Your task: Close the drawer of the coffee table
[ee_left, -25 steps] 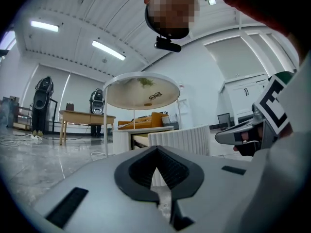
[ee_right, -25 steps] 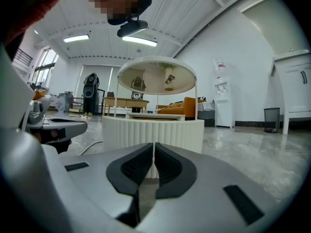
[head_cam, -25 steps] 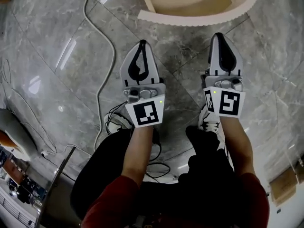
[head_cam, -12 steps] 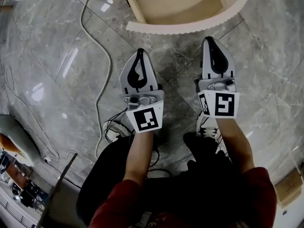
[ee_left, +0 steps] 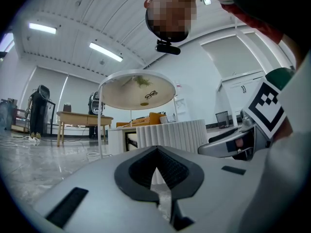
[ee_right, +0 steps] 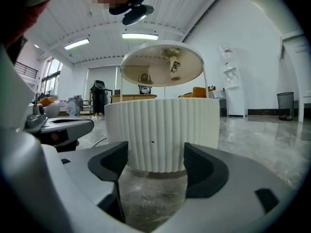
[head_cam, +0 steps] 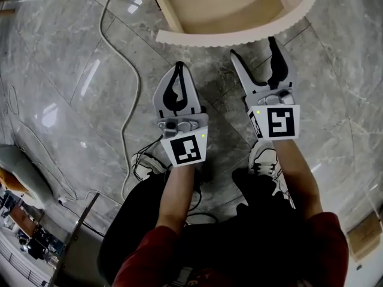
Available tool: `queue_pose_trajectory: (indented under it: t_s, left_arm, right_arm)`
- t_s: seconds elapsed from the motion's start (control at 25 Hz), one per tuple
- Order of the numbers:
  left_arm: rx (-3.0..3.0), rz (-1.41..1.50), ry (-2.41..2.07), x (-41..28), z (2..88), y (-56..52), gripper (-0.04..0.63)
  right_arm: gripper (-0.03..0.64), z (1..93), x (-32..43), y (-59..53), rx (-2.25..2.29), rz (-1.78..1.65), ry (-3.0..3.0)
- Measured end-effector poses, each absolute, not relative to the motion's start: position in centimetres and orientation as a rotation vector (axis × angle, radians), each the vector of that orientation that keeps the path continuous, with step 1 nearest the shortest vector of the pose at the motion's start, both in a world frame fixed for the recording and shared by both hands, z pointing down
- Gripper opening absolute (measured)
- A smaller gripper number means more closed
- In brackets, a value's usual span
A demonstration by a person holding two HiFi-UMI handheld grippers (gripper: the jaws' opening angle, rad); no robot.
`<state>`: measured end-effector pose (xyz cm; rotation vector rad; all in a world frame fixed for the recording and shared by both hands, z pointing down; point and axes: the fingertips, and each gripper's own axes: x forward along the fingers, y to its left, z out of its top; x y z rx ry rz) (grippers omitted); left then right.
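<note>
Scene: You stand on a grey marble floor (head_cam: 78,70), a gripper in each hand, both aimed toward 12 o'clock in the head view.
Drawer: The drawer (head_cam: 230,36) is at 12 o'clock, pulled well out of the coffee table (ee_right: 162,64). Its pale wooden inside is bare and its curved, ribbed white front faces you. It is not yet closed.
Coffee table: In the right gripper view its round top rises on thin legs behind the drawer front. Small things seem to lie on a see-through top, but they are too small to name.
Right gripper: The right gripper (head_cam: 256,49) has just been opening. Its fingers (ee_right: 109,161) stand wide apart with nothing between them. The drawer front fills the gap ahead, near but apart.
Why so: A wide spread probably gives you two contact points for pushing the curved front in squarely.
Left gripper: The left gripper (head_cam: 178,70) sits at 7 o'clock of the drawer front, fingers closed together on nothing. It is likely held back, out of the push.
Cable: A white cable (head_cam: 128,82) trails at 10 o'clock, well apart from the drawer.
Writing: None is readable. Each gripper's cube carries black-and-white square markers, and a small dark dot marks the middle of the drawer front.
</note>
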<state>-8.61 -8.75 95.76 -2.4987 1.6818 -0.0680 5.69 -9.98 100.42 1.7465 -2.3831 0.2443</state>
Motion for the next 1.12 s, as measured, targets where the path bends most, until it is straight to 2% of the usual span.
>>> queue_pose_trajectory:
  t_s: [1.12]
  left_arm:
    - [-2.516, -0.173, 1.725, -9.0, 96.6, -10.4, 0.012]
  right_arm:
    - [0.342, 100.1, 4.4, -20.0, 1.770, 0.164, -2.380]
